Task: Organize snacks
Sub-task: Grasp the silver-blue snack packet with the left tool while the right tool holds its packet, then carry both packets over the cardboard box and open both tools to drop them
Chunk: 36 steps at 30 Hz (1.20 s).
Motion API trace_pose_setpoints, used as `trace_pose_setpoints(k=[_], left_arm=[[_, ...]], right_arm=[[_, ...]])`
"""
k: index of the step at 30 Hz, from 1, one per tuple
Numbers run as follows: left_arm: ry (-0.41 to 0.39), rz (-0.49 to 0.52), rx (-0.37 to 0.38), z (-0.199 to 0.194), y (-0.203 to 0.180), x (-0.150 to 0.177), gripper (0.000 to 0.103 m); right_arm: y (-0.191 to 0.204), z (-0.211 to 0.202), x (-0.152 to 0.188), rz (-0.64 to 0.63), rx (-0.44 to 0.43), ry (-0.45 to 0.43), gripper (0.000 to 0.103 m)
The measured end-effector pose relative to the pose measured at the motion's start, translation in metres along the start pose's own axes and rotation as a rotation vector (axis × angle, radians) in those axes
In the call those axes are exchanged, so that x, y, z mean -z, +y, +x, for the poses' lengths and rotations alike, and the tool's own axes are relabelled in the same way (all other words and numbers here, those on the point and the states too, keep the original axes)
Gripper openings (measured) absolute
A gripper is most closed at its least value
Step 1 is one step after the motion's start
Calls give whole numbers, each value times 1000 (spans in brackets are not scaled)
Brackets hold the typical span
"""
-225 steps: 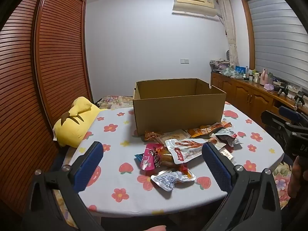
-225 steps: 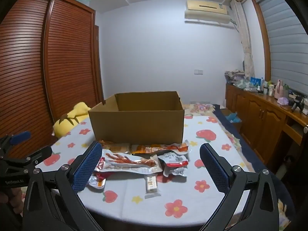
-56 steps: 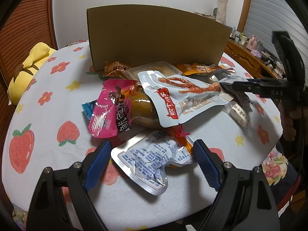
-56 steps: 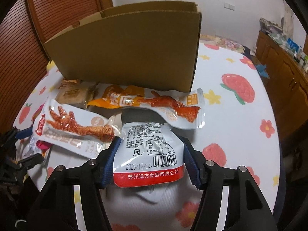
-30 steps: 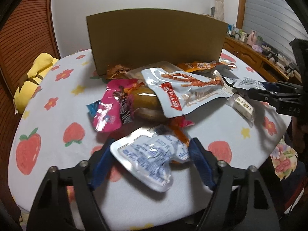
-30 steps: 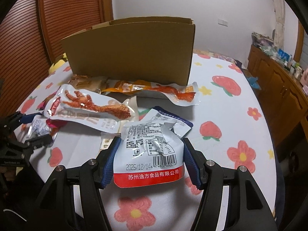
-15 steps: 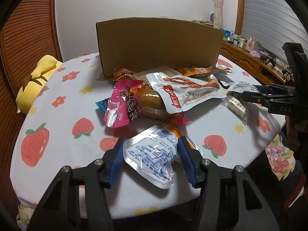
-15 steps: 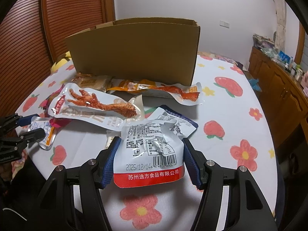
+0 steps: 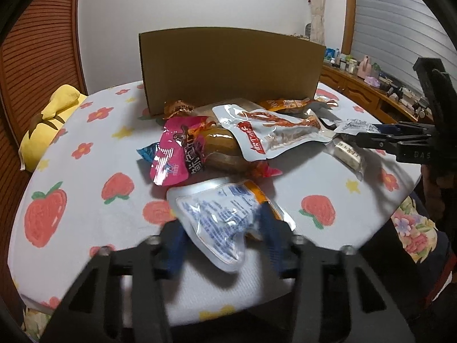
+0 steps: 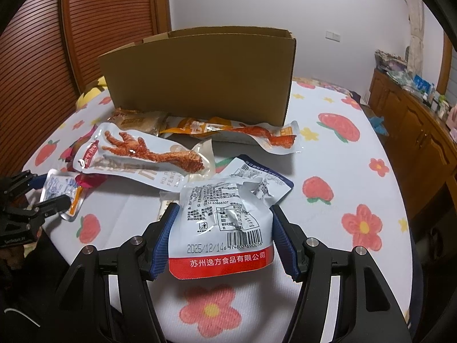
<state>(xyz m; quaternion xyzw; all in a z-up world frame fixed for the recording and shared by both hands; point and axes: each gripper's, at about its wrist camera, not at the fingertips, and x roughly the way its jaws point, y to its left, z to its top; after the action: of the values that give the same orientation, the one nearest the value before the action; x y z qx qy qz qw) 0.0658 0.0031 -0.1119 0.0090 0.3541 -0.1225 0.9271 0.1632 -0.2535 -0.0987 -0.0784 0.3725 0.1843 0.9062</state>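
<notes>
A silver snack packet (image 9: 212, 214) with blue print lies at the table's near edge between the blue pads of my left gripper (image 9: 221, 230). The jaws are closing and the pads press its sides, so it bulges. The right wrist view has that gripper (image 10: 50, 193) at the far left. My right gripper (image 10: 222, 237) is shut on a white packet (image 10: 220, 228) with a red band, held just above the cloth. Behind both stands an open cardboard box (image 10: 200, 80). In front of it lie a chicken-foot packet (image 10: 142, 154), a pink packet (image 9: 177, 151) and a long orange packet (image 10: 237, 131).
The round table (image 9: 85, 131) wears a white cloth with strawberries and flowers. A small wrapped bar (image 9: 347, 154) and a blue-edged packet (image 10: 262, 177) lie near the right gripper. A yellow plush toy (image 9: 48, 123) sits at the left edge. A wooden sideboard (image 10: 414, 131) lines the right wall.
The left jaws have narrowed onto the silver packet, which now bulges between the pads. The right gripper still holds its white packet in the same place.
</notes>
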Motion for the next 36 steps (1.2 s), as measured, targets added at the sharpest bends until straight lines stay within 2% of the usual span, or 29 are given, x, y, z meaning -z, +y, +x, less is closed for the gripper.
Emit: trace_pose_setpoints(k=[4, 6, 9, 17, 36], left_arm=[[-16, -26, 21, -5, 2, 1, 36], [-33, -29, 24, -10, 2, 1, 28], [-63, -38, 39, -20, 2, -2, 21], [-74, -76, 40, -30, 10, -6, 20], [-153, -62, 34, -63, 12, -35, 20]], right_arm=[[0, 0, 0, 0, 0, 0, 65], [0, 0, 0, 0, 1, 0, 65], [1, -2, 0, -1, 4, -3, 65], [3, -6, -1, 0, 1, -21, 65], [15, -30, -16, -21, -18, -89, 65]])
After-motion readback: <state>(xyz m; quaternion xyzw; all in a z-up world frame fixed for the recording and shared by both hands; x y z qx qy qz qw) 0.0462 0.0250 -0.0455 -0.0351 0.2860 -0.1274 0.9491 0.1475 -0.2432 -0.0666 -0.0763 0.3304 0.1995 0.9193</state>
